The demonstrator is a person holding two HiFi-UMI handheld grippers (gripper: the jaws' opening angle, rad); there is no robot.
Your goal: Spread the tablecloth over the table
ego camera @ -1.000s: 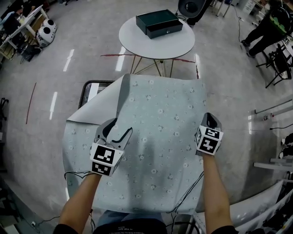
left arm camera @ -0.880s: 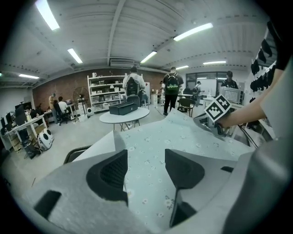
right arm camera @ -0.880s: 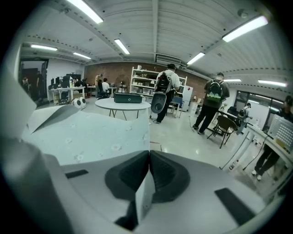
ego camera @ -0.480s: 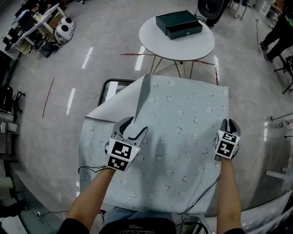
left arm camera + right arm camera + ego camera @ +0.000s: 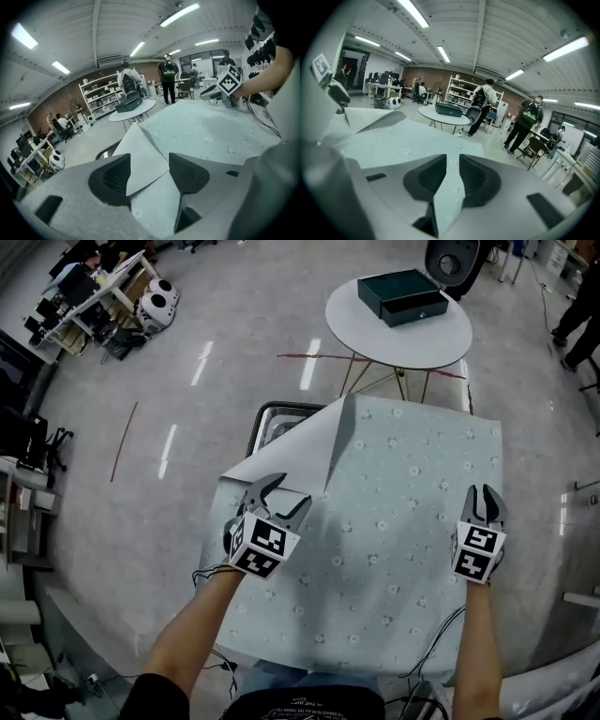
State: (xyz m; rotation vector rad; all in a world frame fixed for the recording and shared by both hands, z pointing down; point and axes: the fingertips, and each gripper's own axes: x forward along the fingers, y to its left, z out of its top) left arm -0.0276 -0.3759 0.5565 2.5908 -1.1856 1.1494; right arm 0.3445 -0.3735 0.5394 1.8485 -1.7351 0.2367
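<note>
Tablecloth on the tabletop, far-left corner turned back

Tablecloth, pale with a small flower print, lay across most of the tabletop. Its folded corner showed the plain underside and left the dark rim bare there. Left gripper had its jaws wide apart over the cloth, the flap's point between them but not gripped. Right gripper had its jaws nearly together, pinching a ridge of cloth at the right edge. Risk, judged: with only the right side held, a pull could drag the whole sheet rightwards and uncover more rim. A shallow bite on the flap could slip and leave it creased. No readable writing or brand was seen, only the square markers on the cubes.
</note>
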